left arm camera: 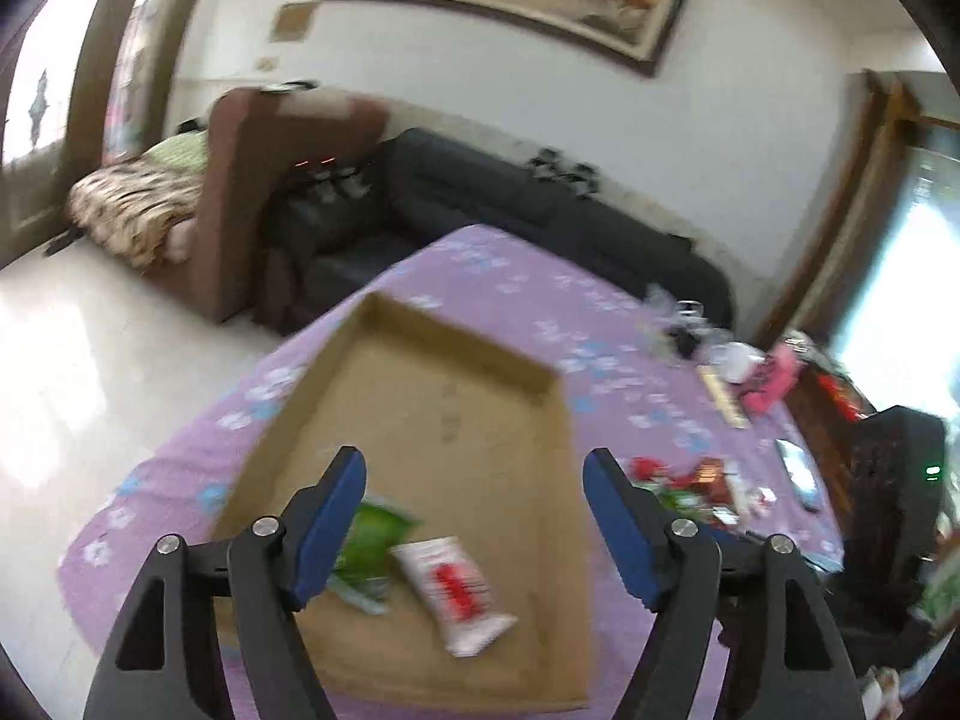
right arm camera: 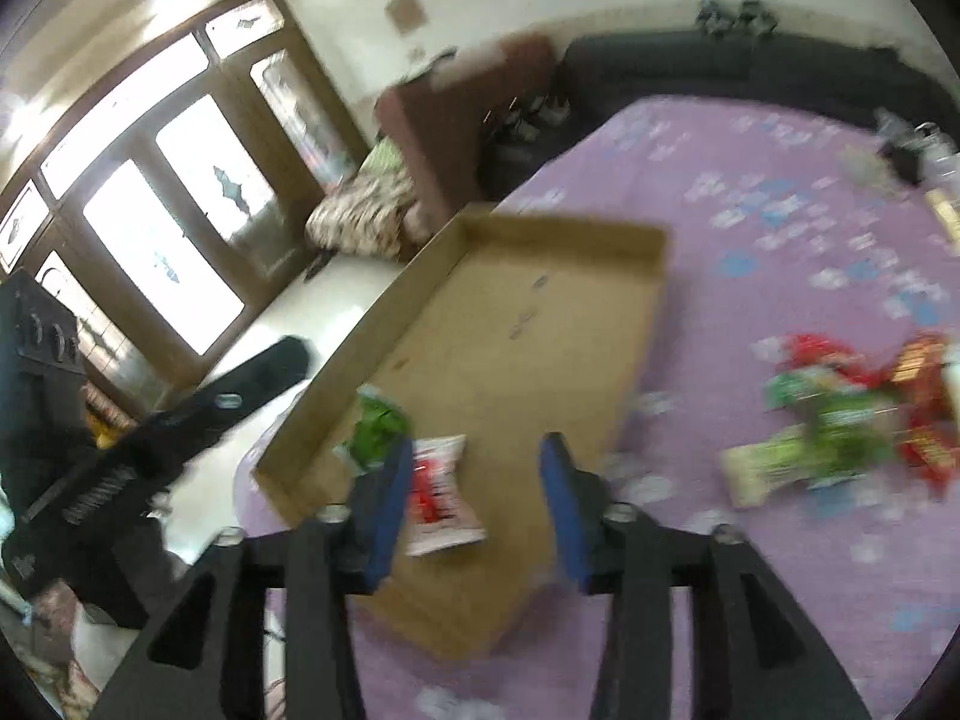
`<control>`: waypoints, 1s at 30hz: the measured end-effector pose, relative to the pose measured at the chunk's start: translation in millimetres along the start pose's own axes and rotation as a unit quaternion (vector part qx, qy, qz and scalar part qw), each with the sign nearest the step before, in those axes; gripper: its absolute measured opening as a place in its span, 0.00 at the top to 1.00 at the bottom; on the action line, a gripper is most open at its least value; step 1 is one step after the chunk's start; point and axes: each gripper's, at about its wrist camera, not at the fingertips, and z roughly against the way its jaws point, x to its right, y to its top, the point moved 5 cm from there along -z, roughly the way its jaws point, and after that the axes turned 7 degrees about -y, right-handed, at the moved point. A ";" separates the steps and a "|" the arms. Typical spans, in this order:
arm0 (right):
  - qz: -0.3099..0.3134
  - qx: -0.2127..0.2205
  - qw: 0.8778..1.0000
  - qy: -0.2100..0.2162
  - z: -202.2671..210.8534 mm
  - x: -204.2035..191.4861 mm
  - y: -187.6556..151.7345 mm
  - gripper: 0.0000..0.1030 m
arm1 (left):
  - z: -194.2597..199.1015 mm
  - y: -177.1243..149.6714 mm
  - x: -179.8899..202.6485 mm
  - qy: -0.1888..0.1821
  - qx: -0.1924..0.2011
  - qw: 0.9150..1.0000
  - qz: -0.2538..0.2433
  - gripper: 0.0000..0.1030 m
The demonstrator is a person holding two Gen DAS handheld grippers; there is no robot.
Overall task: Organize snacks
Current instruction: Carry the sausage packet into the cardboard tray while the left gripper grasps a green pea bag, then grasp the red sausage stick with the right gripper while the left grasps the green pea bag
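A shallow cardboard tray (left arm camera: 420, 396) (right arm camera: 528, 312) lies on a purple flowered tablecloth. In it lie a green snack packet (left arm camera: 375, 540) (right arm camera: 375, 429) and a white and red packet (left arm camera: 453, 588) (right arm camera: 438, 492). My left gripper (left arm camera: 474, 474) is open and empty above the tray's near end. My right gripper (right arm camera: 477, 456) is open and empty above the white and red packet. A pile of red and green snack packets (right arm camera: 840, 420) (left arm camera: 684, 480) lies on the cloth to the right of the tray.
A phone (left arm camera: 798, 471) and pink and white clutter (left arm camera: 756, 372) sit at the table's right side. A black sofa (left arm camera: 480, 204) and a brown armchair (left arm camera: 264, 180) stand beyond the table. A black gripper body (right arm camera: 150, 438) shows at the left in the right wrist view.
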 end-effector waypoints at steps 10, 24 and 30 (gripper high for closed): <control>-0.069 0.000 0.986 -0.151 48.3 202.0 -32.6 0.41 | -63.7 -31.1 79.0 -0.080 -0.098 0.991 -0.045 0.24; 0.093 -0.050 0.986 -0.132 -21.5 195.9 -19.6 0.66 | -113.4 -54.1 126.5 -0.080 -0.159 0.982 -0.068 0.24; 0.045 -0.067 0.990 -0.116 -16.6 202.6 -27.6 0.81 | -141.3 -60.3 142.1 -0.078 -0.179 0.977 -0.083 0.24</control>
